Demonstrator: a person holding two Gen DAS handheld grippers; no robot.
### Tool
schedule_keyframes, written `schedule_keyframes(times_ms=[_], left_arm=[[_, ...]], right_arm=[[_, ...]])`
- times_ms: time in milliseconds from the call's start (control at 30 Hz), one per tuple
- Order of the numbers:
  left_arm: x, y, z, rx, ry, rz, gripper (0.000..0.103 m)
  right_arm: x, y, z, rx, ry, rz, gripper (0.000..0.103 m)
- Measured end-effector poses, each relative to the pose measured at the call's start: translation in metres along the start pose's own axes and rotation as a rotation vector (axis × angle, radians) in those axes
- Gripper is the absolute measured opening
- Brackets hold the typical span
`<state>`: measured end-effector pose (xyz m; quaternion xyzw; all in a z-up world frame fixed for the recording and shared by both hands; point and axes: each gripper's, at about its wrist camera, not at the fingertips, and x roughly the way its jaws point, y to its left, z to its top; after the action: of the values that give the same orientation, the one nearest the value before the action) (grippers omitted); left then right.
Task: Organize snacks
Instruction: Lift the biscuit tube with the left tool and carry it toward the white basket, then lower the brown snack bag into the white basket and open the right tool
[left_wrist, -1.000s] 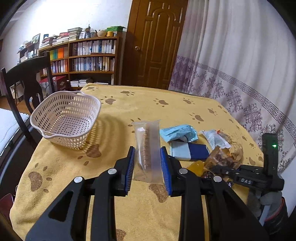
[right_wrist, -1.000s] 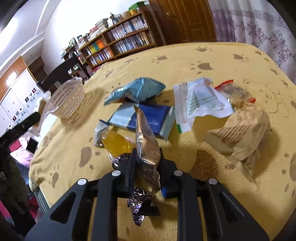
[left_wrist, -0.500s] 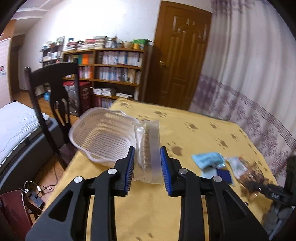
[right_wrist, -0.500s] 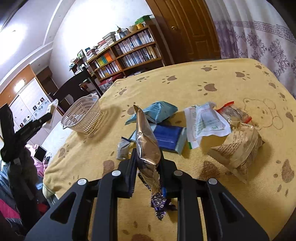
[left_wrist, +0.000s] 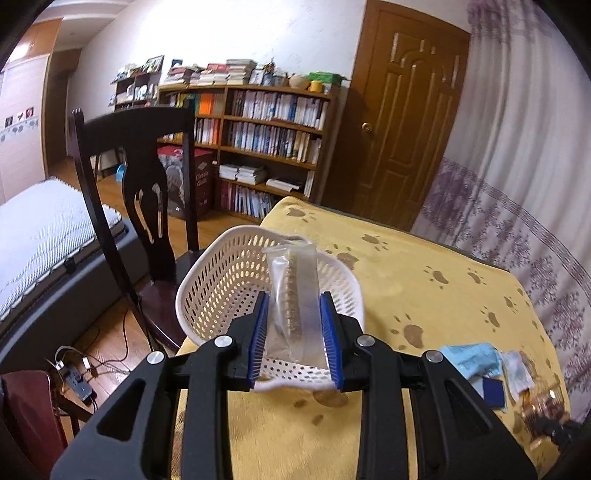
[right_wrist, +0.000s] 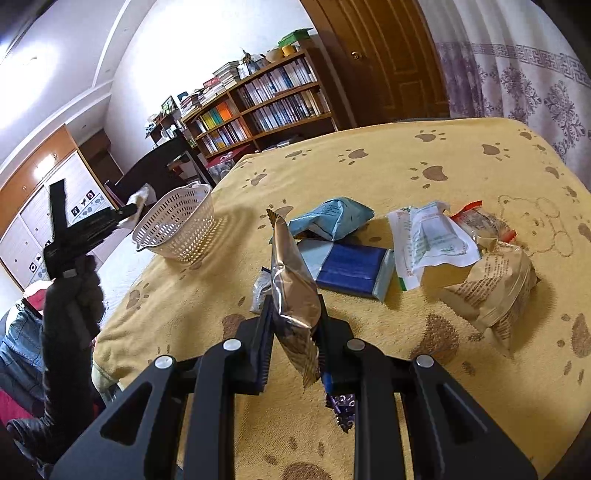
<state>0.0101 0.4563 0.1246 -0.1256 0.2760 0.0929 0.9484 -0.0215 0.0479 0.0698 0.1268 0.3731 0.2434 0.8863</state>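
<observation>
My left gripper (left_wrist: 294, 328) is shut on a clear packet of brown biscuits (left_wrist: 295, 302), held upright over the white perforated basket (left_wrist: 221, 280) at the table's left edge. In the right wrist view that same basket (right_wrist: 173, 225) sits far left, with the left gripper (right_wrist: 135, 208) beside it in a gloved hand (right_wrist: 70, 306). My right gripper (right_wrist: 295, 336) is shut on a shiny bronze snack bag (right_wrist: 293, 291), lifted above the yellow paw-print cloth (right_wrist: 406, 166). A purple wrapper (right_wrist: 341, 406) hangs below the fingers.
On the cloth lie a light blue pouch (right_wrist: 328, 219), a blue flat pack (right_wrist: 351, 271), a white packet (right_wrist: 428, 236), a red-edged packet (right_wrist: 484, 221) and a brown paper bag (right_wrist: 495, 284). A dark wooden chair (left_wrist: 140, 184) stands beside the basket; bookshelves (left_wrist: 258, 144) line the wall.
The left gripper carried the biscuit packet left from the snack pile to above the basket. The right gripper lifted the bronze bag higher off the cloth.
</observation>
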Motion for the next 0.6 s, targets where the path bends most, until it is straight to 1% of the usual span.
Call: schedule_keyframes(times_ms=[33, 67, 167, 200, 233, 300, 367, 400, 500, 567, 600], left_arm=[[0.004, 0.003, 0.0, -0.019, 0.004, 0.006, 0.055], [0.006, 0.006, 0.0, -0.037, -0.001, 0.012, 0.06], [0.004, 0.013, 0.001, -0.065, -0.026, 0.022, 0.069], [0.001, 0.016, 0.002, -0.068, -0.037, 0.029, 0.079], [-0.002, 0.017, 0.002, -0.069, -0.057, 0.047, 0.084], [-0.008, 0.018, 0.004, -0.049, -0.089, 0.085, 0.086], [-0.016, 0.016, 0.007, -0.022, -0.118, 0.115, 0.092], [-0.023, 0.016, 0.009, -0.015, -0.147, 0.137, 0.096], [-0.042, 0.014, 0.015, 0.013, -0.214, 0.179, 0.099], [-0.052, 0.015, 0.017, 0.013, -0.237, 0.175, 0.1], [-0.058, 0.016, 0.019, 0.004, -0.246, 0.157, 0.1]], right_arm=[[0.001, 0.001, 0.0, 0.001, 0.001, 0.001, 0.02], [0.001, 0.001, 0.0, 0.003, 0.002, 0.002, 0.02], [0.003, 0.003, -0.001, 0.018, 0.005, 0.007, 0.02], [0.003, 0.003, 0.0, 0.023, 0.004, 0.009, 0.02], [0.004, 0.004, 0.0, 0.032, 0.002, 0.015, 0.02], [0.004, 0.006, 0.003, 0.046, -0.005, 0.027, 0.02], [0.007, 0.011, 0.007, 0.051, -0.011, 0.036, 0.02], [0.008, 0.015, 0.01, 0.05, -0.012, 0.039, 0.02], [0.013, 0.03, 0.02, 0.027, -0.017, 0.047, 0.021], [0.019, 0.046, 0.031, 0.001, -0.018, 0.058, 0.021], [0.021, 0.051, 0.035, -0.009, -0.016, 0.062, 0.02]])
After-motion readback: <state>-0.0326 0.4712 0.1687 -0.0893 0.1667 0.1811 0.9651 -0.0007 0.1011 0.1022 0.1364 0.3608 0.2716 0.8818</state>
